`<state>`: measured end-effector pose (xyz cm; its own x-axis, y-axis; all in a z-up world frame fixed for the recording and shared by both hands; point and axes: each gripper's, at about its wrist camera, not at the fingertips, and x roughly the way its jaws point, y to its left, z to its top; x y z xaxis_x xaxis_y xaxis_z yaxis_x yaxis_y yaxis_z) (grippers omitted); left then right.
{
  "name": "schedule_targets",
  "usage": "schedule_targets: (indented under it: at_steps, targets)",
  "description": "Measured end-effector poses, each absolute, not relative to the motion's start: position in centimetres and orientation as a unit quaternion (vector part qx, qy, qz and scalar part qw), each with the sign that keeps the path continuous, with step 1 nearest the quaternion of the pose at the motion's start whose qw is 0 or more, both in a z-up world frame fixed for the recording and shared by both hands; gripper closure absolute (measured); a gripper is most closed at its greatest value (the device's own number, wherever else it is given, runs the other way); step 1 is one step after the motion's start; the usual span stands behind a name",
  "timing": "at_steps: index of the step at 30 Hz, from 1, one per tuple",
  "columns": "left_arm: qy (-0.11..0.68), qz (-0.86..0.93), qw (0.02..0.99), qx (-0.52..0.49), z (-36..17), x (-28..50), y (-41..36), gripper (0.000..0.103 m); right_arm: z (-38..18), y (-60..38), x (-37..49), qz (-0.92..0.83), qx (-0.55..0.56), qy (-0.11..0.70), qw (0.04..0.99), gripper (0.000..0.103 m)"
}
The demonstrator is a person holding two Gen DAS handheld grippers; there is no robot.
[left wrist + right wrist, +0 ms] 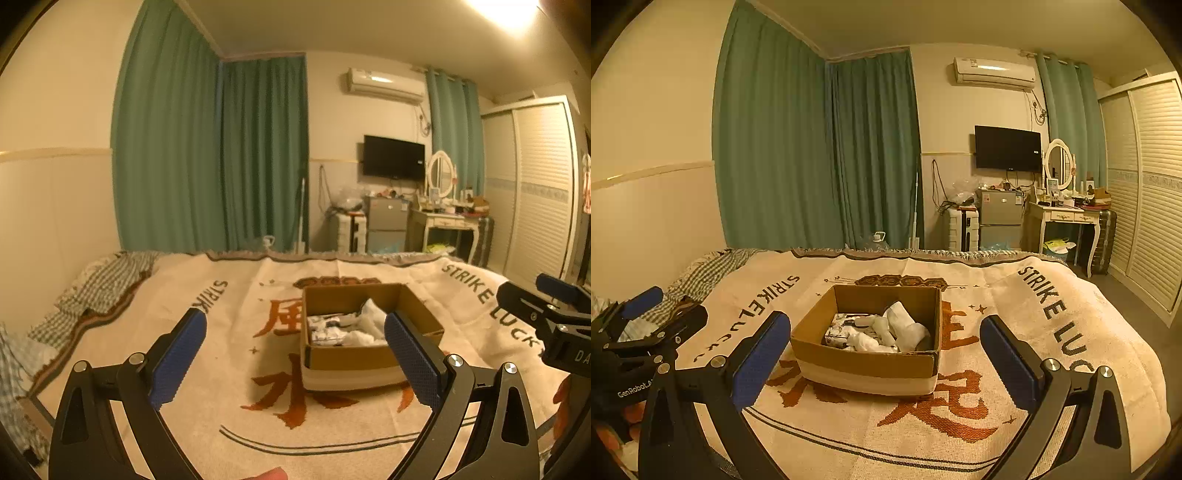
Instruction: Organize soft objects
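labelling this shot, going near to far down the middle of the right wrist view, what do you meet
right gripper → cardboard box holding white soft items → far edge of the blanket → green curtain

The blanket (1015, 306) reads "STRIKE LUCK" along both edges. The left gripper (646, 325) body reads "GenRobot"

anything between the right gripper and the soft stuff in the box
Only the cardboard box's own near wall: the white soft items lie behind it, so a straight approach meets that wall. From above nothing visible blocks. The right gripper is open and empty.
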<state>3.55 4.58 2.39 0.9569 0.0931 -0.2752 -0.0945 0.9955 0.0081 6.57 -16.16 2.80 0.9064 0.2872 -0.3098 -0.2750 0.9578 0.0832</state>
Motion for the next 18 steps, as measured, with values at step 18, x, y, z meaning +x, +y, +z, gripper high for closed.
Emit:
schedule_targets:
  at_steps: [18]
  targets:
    - [0.138,0.050,0.989,-0.003,2.30,3.55,4.88,0.004,2.14,-15.85,6.74,0.140,0.014,0.173,0.975,0.000]
